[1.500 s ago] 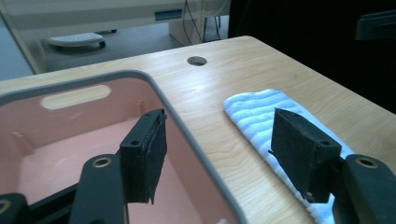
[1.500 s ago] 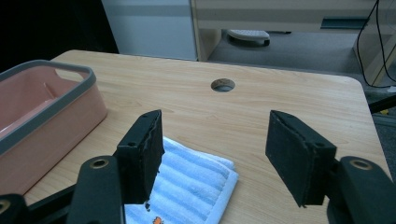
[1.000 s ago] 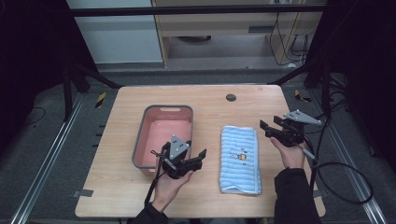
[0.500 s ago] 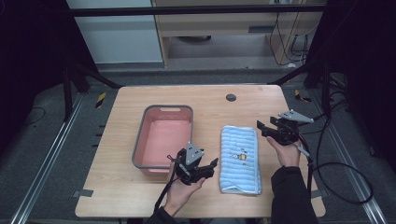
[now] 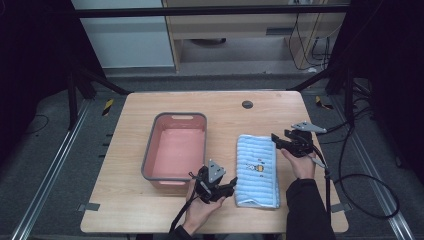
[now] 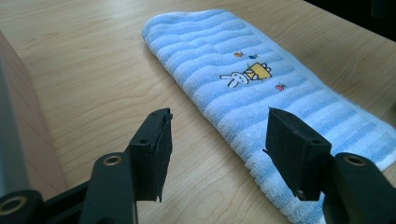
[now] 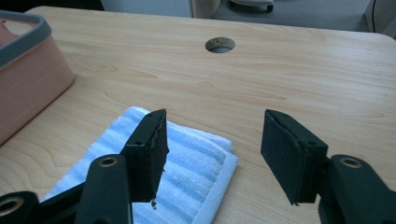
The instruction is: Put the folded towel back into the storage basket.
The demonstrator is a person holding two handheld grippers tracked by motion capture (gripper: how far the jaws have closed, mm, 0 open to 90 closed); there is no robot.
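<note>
High view, L claw (image 5: pixel 226 187) spread by towel (image 5: pixel 257 170) near corner, R claw (image 5: pixel 280 141) spread at far corner, both just narrowing

Blue-striped towel (image 5: pixel 257 170), pink grey-rimmed tub (image 5: pixel 175 150), black claws.

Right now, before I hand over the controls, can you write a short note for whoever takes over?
Left claw: open, nothing held, jaws have just been closing a little, at the near left corner of the folded blue towel.
Right claw: open, empty, jaws closing slightly, at the towel's far right corner.
Towel lies flat on the table, right of the pink tub; the tub looks empty.
Done: both claws brought to the towel.
Left: probably grip the towel; what follows is unclear.
</note>
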